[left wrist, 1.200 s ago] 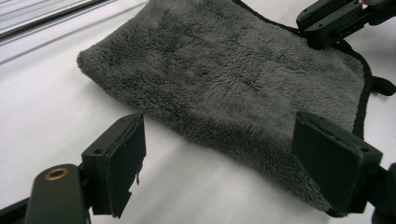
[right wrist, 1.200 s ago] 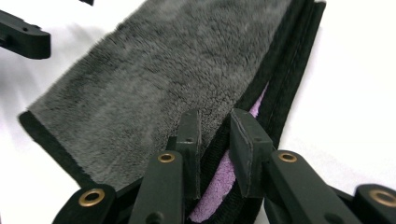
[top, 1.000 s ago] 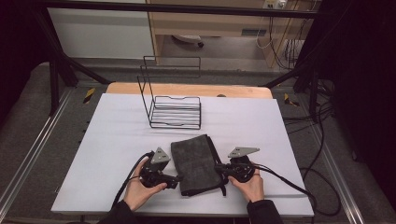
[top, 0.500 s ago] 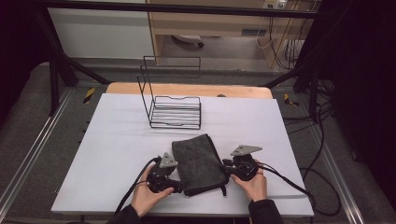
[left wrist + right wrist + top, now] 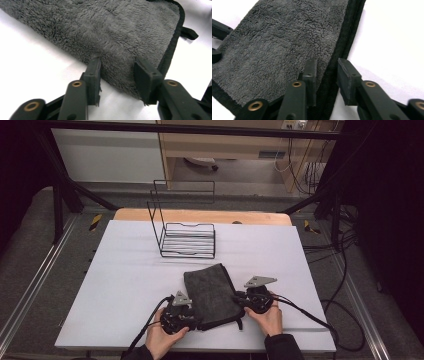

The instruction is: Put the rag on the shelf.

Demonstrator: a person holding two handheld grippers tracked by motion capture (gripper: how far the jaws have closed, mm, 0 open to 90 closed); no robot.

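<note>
A folded dark grey fleece towel (image 5: 210, 292) lies flat on the white table (image 5: 125, 285). My left gripper (image 5: 195, 319) is at its near left corner. In the left gripper view the towel (image 5: 112, 30) has its folded edge between the jaws of the left gripper (image 5: 117, 71), which have just been closing and stand apart, not pinching it. My right gripper (image 5: 239, 299) is at the towel's right side. There the right gripper (image 5: 327, 70) straddles the black hem of the towel (image 5: 287, 37); its jaws have just been closing, with a gap left.
A black wire rack (image 5: 187, 240) stands upright behind the towel toward the table's far side. A black hanging loop (image 5: 188, 33) sticks out of the towel's near corner. Cables trail from both grippers to the near edge. A wooden strip (image 5: 200, 215) borders the far edge.
My left gripper has slid a little toward the towel's near left corner and its jaws have narrowed around the edge. The right hand and the towel have stayed in place.
</note>
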